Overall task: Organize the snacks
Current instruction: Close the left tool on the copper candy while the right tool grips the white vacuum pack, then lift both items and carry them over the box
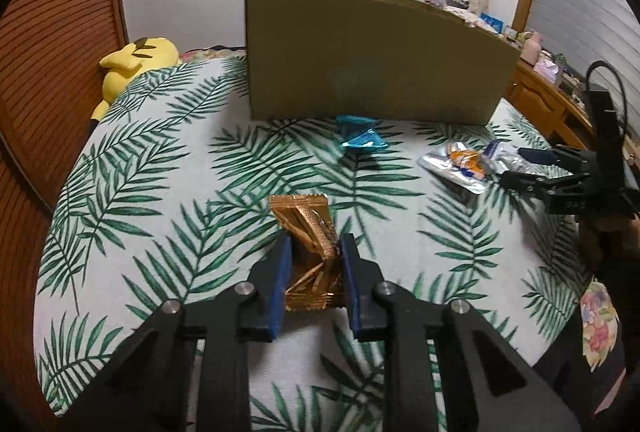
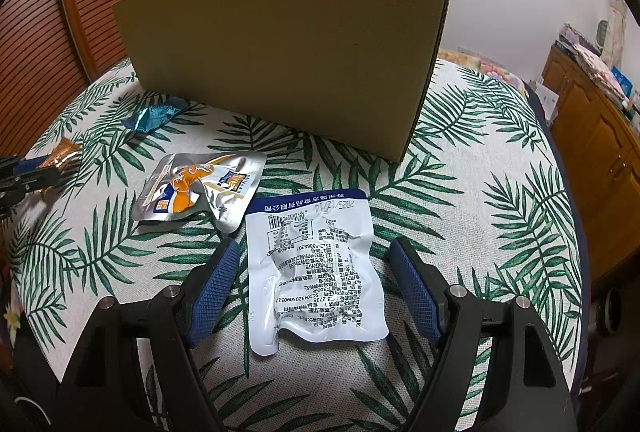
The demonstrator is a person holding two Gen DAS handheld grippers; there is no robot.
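My left gripper [image 1: 314, 244] is shut on a gold foil snack packet [image 1: 306, 232], just above the leaf-print cloth. My right gripper [image 2: 316, 252] is open, its fingers either side of a white and blue snack pouch [image 2: 316, 264] lying printed side up. A silver and orange pouch [image 2: 200, 188] lies just left of it; it also shows in the left wrist view [image 1: 456, 164]. A blue foil candy wrapper [image 1: 360, 136] lies in front of the cardboard box [image 1: 372, 60], also in the right wrist view [image 2: 154, 116]. The box [image 2: 280, 56] stands at the back; its inside is hidden.
The table [image 2: 500, 232] carries a green leaf-print cloth. A yellow plush toy [image 1: 132, 64] lies at the far left edge. Slatted wooden doors [image 2: 48, 32] stand to the left. A wooden cabinet [image 2: 600, 168] with clutter on top stands to the right.
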